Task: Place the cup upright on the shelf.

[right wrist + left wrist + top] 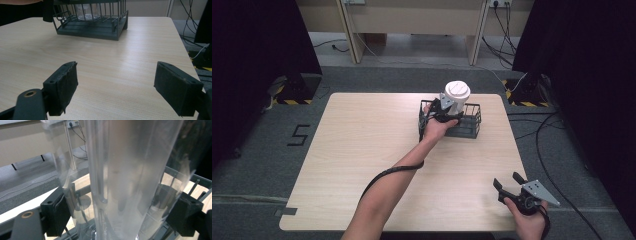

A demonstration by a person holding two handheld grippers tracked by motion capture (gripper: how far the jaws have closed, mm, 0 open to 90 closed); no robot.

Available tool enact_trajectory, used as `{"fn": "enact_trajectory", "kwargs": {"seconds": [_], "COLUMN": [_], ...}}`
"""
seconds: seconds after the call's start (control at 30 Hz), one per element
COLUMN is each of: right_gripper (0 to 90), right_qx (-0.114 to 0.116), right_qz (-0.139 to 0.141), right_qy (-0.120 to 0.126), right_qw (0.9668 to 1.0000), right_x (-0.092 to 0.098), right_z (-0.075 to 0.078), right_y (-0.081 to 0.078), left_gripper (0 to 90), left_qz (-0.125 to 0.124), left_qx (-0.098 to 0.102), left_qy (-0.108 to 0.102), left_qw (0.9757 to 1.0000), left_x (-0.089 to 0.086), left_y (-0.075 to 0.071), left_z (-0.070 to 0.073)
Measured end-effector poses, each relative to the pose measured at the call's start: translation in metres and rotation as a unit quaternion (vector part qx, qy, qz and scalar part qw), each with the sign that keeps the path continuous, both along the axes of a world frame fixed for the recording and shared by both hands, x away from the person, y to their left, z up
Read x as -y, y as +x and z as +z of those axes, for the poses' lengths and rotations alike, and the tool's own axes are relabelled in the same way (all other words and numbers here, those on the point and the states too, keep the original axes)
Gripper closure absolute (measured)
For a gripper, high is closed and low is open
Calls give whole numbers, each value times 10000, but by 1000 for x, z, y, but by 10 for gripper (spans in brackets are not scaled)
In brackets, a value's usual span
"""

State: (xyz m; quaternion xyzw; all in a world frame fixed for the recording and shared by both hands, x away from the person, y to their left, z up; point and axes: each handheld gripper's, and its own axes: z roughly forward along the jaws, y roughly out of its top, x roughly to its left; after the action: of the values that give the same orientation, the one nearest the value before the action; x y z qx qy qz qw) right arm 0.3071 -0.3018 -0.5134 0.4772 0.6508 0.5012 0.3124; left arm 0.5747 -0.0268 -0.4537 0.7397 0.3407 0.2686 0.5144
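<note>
the light is soft and even, and it seems to come from above. the table looks bright, but the dark curtains at both sides are almost black. shadows under the basket are faint. in the left gripper view the clear cup is very close, blurry and streaked with pale shine. the right gripper view is a bit soft near its black jaws.

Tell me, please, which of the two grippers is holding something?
The left gripper, reaching over the black wire basket, is shut on the clear cup with a white lid. The right gripper hangs open near the table's front edge.
</note>
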Motion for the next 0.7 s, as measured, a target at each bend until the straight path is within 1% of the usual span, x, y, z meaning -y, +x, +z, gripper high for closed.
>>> {"fn": "enact_trajectory", "kwargs": {"seconds": [0.27, 0.37, 0.5, 0.53, 0.67, 0.7], "right_gripper": [195, 196, 196, 196, 196, 196], "right_qx": [-15, -45, -41, -21, -41, -25], "right_qz": [5, 12, 13, 12, 17, 24], "right_qy": [3, 28, 24, -16, 0, -15], "right_qw": [10000, 10000, 10000, 10000, 10000, 10000], "right_x": [0, -1, -1, 0, -1, 0], "right_z": [0, 0, 0, 0, 0, 0], "right_y": [0, 0, 0, 0, 1, 1], "left_gripper": [171, 168, 156, 152, 148, 146], "left_qz": [-59, -31, 16, 20, 17, 18], "left_qx": [-41, -83, -61, -63, -51, -42], "left_qy": [28, 17, 62, 60, 50, 76], "left_qw": [10000, 10000, 10000, 10000, 10000, 10000], "left_x": [-2, -5, -8, -10, -11, -12], "left_y": [-1, -2, -3, -4, -8, -8], "left_z": [1, 1, 2, 2, 2, 2]}}
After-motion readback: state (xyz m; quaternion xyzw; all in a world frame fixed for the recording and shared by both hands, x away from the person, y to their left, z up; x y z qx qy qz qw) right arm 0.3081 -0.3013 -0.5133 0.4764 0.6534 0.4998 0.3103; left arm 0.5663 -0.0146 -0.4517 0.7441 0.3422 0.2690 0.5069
